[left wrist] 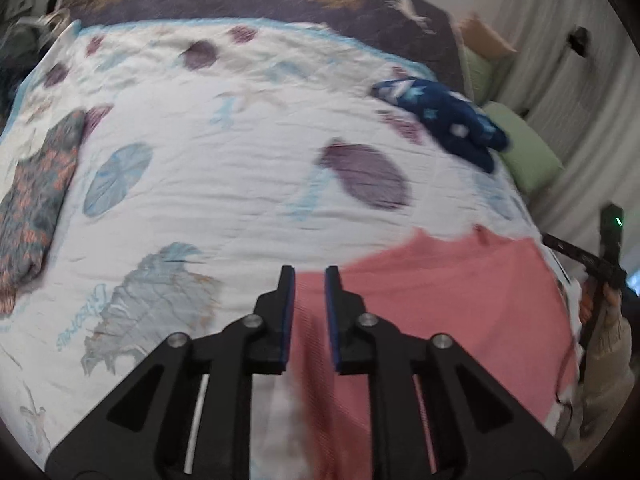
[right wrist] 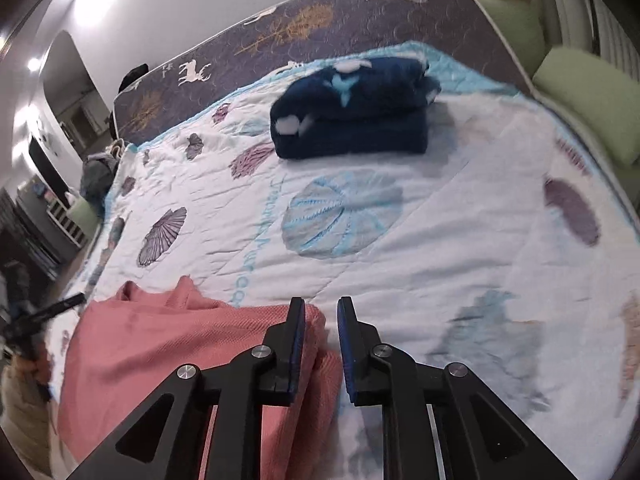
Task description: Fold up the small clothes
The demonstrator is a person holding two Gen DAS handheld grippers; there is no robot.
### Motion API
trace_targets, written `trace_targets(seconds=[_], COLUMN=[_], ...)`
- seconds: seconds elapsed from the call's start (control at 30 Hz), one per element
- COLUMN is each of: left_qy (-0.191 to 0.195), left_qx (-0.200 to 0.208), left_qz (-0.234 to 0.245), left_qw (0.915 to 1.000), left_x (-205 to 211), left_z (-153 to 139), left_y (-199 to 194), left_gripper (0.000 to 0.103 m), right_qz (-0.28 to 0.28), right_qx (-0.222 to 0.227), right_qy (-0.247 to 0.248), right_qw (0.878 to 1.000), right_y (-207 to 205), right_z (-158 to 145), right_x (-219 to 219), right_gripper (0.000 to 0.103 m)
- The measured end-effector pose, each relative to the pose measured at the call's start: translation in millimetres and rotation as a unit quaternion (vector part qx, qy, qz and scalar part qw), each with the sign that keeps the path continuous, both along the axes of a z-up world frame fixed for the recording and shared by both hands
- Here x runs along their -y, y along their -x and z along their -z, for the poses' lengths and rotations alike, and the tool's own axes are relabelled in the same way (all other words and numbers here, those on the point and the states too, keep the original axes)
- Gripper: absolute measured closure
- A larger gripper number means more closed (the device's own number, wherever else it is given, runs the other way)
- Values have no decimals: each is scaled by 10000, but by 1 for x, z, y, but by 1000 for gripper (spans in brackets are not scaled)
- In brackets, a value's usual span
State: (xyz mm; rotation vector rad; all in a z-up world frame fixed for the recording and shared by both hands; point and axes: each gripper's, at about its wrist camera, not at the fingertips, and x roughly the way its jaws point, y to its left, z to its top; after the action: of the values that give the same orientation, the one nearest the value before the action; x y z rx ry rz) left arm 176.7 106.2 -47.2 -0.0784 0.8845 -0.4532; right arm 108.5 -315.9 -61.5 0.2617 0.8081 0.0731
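i can make out pale blue script printed on the quilt (right wrist: 460,240), one line running beside the blue shell print in the right wrist view and another beside the grey shell in the left wrist view, but both are too blurred for me to read

the pink garment (left wrist: 440,300) lies on the near edge of the bed, spread fairly flat, with a fine ribbed knit and two small peaks along its far edge; in the right wrist view the pink garment (right wrist: 172,344) shows a thicker doubled edge just under my right gripper

my left gripper (left wrist: 310,276) hangs over the garment's left edge, its jaws a narrow gap apart with nothing between them; the pink cloth shows through the gap. my right gripper (right wrist: 321,306) sits at the garment's right edge, jaws likewise narrowly parted and holding nothing. the fingers are black with blue pads

a dark blue fleecy bundle (right wrist: 352,108) with white star shapes is folded into a thick block near the far side of the quilt, well apart from the pink one. a folded floral cloth (left wrist: 40,196), dark with orange flowers, lies at the left edge

the quilt is white, stitched and wrinkled, printed with purple and blue shells, over a dark cover (right wrist: 360,20) with white deer and gold trees. green cushions (right wrist: 588,96) rest beside the bed
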Motion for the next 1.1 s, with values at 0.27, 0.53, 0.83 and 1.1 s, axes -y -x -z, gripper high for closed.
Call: trace_targets(seconds=[0.27, 0.53, 0.83, 1.1], left_qy=[-1310, -1550, -1217, -1876], left_qx=[285, 371, 933, 584], left_qz=[988, -146, 821, -191], left_qw=[9860, 9871, 9848, 9803], left_x=[71, 35, 78, 56], left_z=[18, 40, -2, 24], left_y=[24, -23, 23, 15], left_gripper=[71, 30, 36, 35], right_qz=[-1647, -1007, -1751, -755], right_qx=[-150, -513, -445, -565], right_qy=[191, 528, 115, 156], right_qw=[9860, 9922, 9835, 9954], right_y=[10, -32, -20, -33], right_z=[-12, 35, 8, 28], right_x=[-90, -89, -128, -120], right_gripper=[84, 97, 93, 94])
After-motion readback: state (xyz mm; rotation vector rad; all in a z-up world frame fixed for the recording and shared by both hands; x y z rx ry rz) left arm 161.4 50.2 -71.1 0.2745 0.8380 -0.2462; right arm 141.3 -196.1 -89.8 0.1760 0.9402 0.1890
